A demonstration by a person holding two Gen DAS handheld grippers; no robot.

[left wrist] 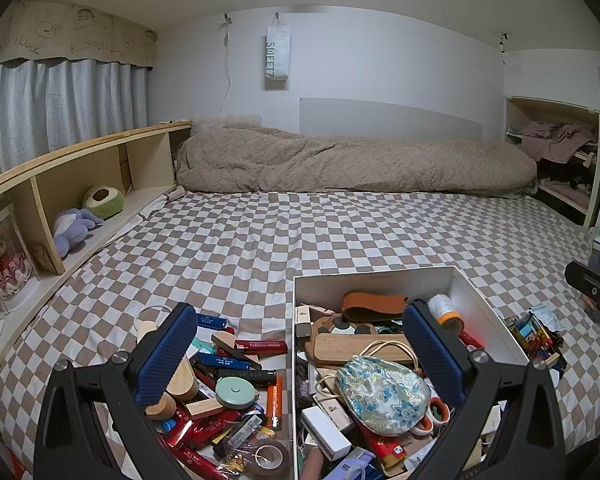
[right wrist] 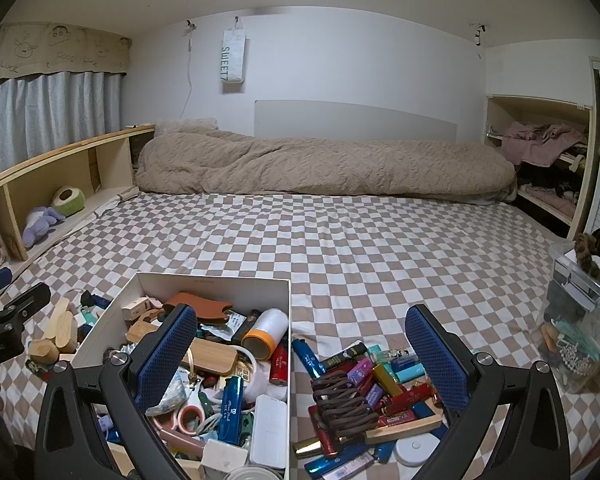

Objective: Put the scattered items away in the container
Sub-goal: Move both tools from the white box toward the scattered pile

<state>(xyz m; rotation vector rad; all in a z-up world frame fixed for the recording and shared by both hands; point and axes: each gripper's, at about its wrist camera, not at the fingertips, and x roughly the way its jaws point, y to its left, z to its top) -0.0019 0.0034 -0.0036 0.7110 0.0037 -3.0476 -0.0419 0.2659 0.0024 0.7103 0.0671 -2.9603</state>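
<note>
Both grippers — left gripper (left wrist: 300,360), right gripper (right wrist: 300,360) — spread wide and empty over the crowded white box (right wrist: 216,280); added items may spill over its rim.

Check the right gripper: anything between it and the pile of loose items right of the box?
Nothing visible. The right gripper hangs open over the gap between the white box and the pile. The brown coiled hair tie lies on top, uncovered. The box's right wall is the only thing to clear.
</note>
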